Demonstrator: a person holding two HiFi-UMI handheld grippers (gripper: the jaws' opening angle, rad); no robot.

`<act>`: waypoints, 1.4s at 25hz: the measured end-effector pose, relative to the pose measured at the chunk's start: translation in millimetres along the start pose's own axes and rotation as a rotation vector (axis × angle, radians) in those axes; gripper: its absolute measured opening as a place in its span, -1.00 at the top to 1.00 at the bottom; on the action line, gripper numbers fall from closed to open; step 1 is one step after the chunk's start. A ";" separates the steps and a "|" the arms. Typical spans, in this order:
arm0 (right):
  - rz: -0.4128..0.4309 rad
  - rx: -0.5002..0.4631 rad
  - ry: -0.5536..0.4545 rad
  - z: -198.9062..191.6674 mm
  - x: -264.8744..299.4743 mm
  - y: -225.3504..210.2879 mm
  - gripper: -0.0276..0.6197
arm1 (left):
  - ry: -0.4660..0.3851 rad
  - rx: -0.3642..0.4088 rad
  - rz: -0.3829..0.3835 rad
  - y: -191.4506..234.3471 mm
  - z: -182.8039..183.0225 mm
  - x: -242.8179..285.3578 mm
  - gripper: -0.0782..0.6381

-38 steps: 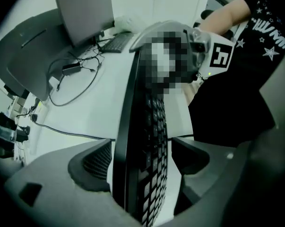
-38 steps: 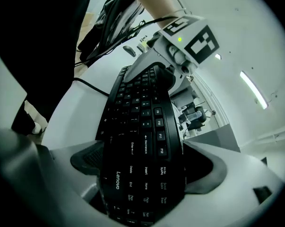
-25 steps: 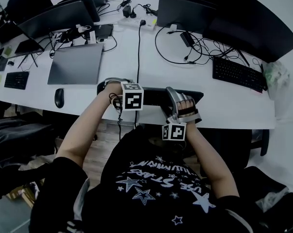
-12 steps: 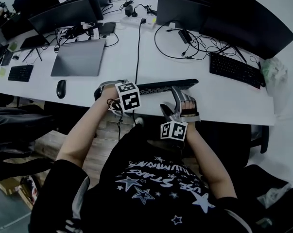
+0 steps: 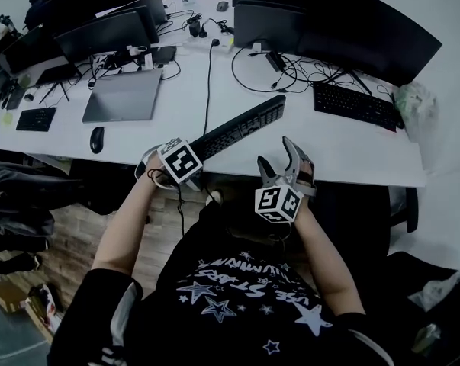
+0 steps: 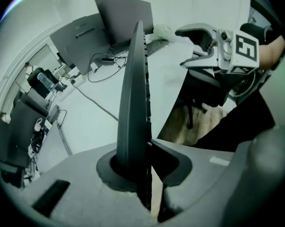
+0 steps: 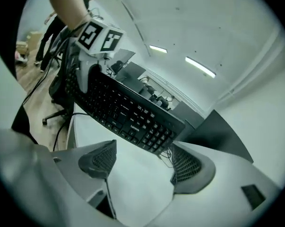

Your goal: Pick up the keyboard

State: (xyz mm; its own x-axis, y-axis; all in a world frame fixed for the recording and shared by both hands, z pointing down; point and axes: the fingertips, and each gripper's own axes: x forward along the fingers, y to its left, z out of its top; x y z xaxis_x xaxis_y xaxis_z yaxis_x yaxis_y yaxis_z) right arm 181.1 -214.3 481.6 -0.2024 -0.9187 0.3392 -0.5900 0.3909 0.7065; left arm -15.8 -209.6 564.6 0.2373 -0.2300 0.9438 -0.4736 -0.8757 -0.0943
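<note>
The black keyboard (image 5: 241, 128) hangs off the white desk (image 5: 352, 158), slanting from lower left to upper right in the head view. My left gripper (image 5: 193, 152) is shut on its near left end. In the left gripper view the keyboard (image 6: 133, 93) shows edge-on, clamped between the jaws of that gripper (image 6: 142, 164). My right gripper (image 5: 279, 162) hovers at the desk's front edge, right of the keyboard and apart from it. Its jaws are closing with nothing between them. In the right gripper view the keyboard (image 7: 128, 112) lies beyond the right gripper (image 7: 142, 162), keys facing the camera.
A second black keyboard (image 5: 355, 105) lies at the right under dark monitors (image 5: 329, 21). A closed grey laptop (image 5: 123, 96), a mouse (image 5: 98, 139) and a small keyboard (image 5: 36, 118) sit at the left. Cables (image 5: 208, 75) run across the desk's middle.
The keyboard has left the desk's front edge and swung to a slant, its far end pointing up and right. The right gripper has come off its right end and drawn back.
</note>
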 end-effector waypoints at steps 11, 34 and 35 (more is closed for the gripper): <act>0.000 0.312 0.023 -17.0 -60.1 3.2 0.66 | -0.253 -0.340 -0.105 -90.3 -18.6 -28.4 0.55; -0.070 0.495 0.174 15.3 -142.8 69.4 0.90 | -0.462 -0.468 -0.351 -182.7 -115.4 -76.9 0.55; -0.070 0.492 0.177 16.7 -147.8 73.6 0.90 | -0.469 -0.472 -0.359 -186.2 -119.5 -79.3 0.55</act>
State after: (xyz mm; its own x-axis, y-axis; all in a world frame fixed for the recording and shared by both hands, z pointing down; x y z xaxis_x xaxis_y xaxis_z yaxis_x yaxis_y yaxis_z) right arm 154.5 -50.7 473.1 -0.0395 -0.9010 0.4320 -0.9032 0.2171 0.3703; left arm -47.8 22.5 545.3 0.7316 -0.2145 0.6471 -0.5873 -0.6802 0.4387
